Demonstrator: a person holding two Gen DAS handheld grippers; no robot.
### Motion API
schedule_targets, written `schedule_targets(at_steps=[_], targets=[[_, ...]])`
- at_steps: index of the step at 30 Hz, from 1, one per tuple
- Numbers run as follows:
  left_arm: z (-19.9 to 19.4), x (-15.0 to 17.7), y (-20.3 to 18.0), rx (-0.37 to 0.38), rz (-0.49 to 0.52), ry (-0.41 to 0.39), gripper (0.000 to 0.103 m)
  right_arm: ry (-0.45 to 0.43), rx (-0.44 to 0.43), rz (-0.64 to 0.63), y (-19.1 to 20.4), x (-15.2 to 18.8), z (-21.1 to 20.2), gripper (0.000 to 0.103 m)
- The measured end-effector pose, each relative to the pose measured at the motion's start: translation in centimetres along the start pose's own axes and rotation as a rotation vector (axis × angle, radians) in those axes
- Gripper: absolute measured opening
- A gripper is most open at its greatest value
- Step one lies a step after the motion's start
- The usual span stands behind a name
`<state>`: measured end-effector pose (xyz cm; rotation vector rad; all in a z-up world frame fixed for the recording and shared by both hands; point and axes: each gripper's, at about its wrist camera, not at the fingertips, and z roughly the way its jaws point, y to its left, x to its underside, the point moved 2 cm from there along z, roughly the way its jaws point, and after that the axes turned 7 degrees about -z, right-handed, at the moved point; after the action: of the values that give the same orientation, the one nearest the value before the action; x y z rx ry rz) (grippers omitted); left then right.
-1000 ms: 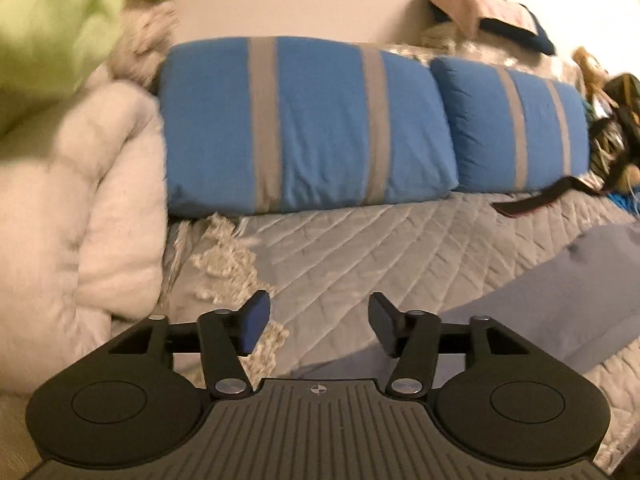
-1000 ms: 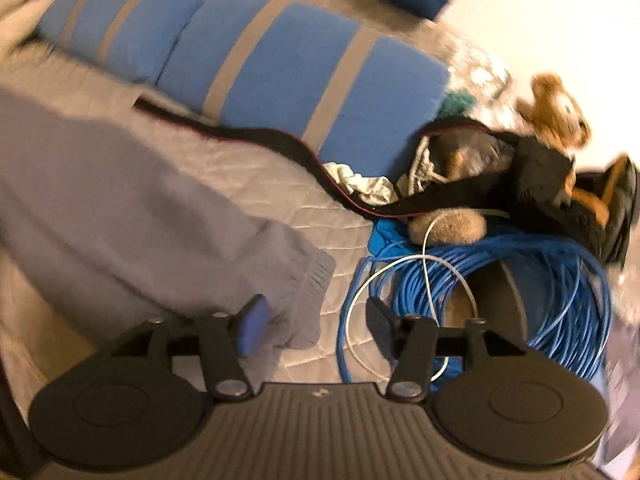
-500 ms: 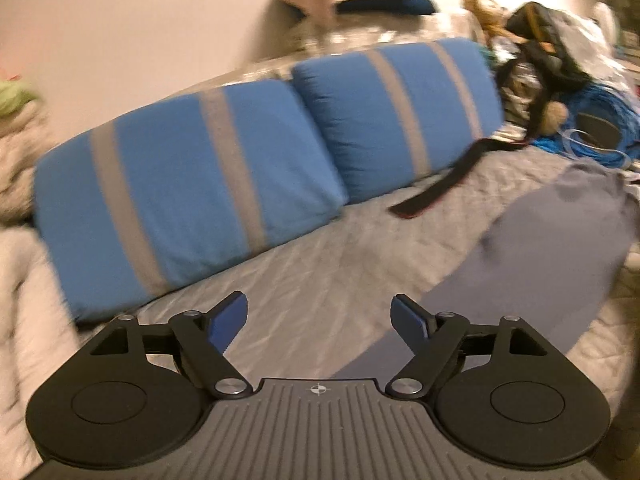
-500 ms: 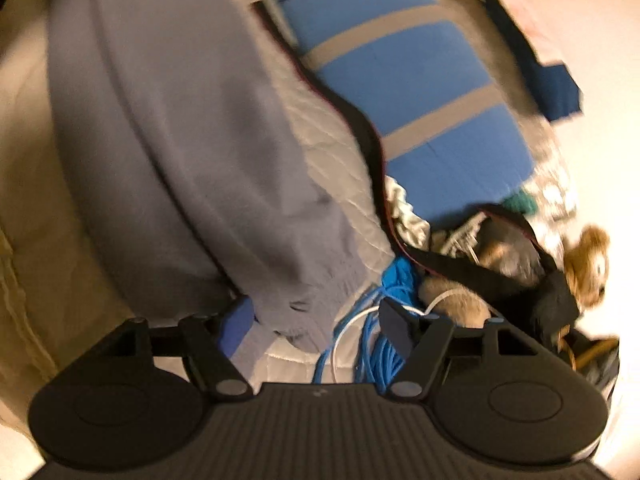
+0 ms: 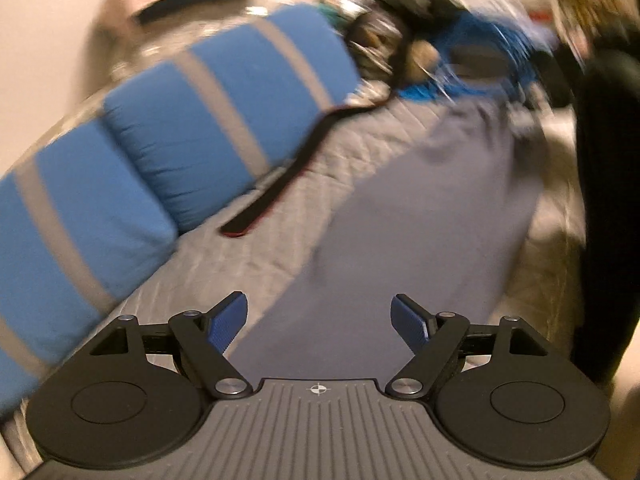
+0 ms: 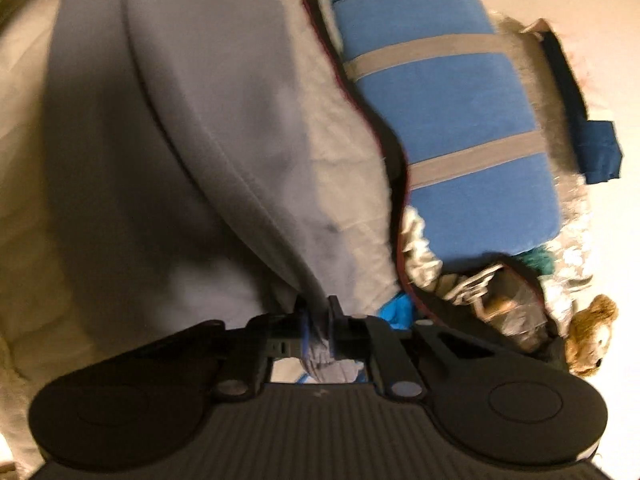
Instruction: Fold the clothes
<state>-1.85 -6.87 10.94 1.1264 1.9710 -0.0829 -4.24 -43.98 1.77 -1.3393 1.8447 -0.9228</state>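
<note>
Now we have the right gripper [image 6: 318, 322] pinching the cuffed end of the grey trousers [image 6: 224, 128], its jaws having just closed on a bunched fold of soft knit cloth. That hold gives us one end to lift, we judge, so the long leg can be carried over for a fold. The trousers lie stretched along the bed [image 5: 240, 236], on its quilted grey cover with diamond stitching, just beside a dark strap [image 5: 280, 184] and near the blue pillows [image 5: 224, 120] with grey stripes. Our left gripper [image 5: 319, 320] hovers above the other end of the trousers, jaws spread wide with nothing between them, ready, it seems, to take that end. The left view is blurred. A coil of blue cable [image 5: 480, 64] and a plush toy [image 6: 588, 332] crowd the far end.
</note>
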Motion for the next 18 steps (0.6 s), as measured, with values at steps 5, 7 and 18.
schedule_targets(at_steps=[5, 7, 18], targets=[[3.0, -0.7, -4.8, 0.025, 0.138, -0.018, 0.078, -0.016, 0.035, 0.047, -4.2, -1.1, -0.4, 0.024], [4.1, -0.7, -6.2, 0.001, 0.196, -0.015, 0.078, -0.022, 0.049, 0.064, -5.5, -1.4, -0.6, 0.024], [7.1, 0.7, -8.0, -0.242, 0.464, 0.116, 0.003, -0.026, 0.059, 0.066, -6.1, -1.4, -1.6, 0.025]])
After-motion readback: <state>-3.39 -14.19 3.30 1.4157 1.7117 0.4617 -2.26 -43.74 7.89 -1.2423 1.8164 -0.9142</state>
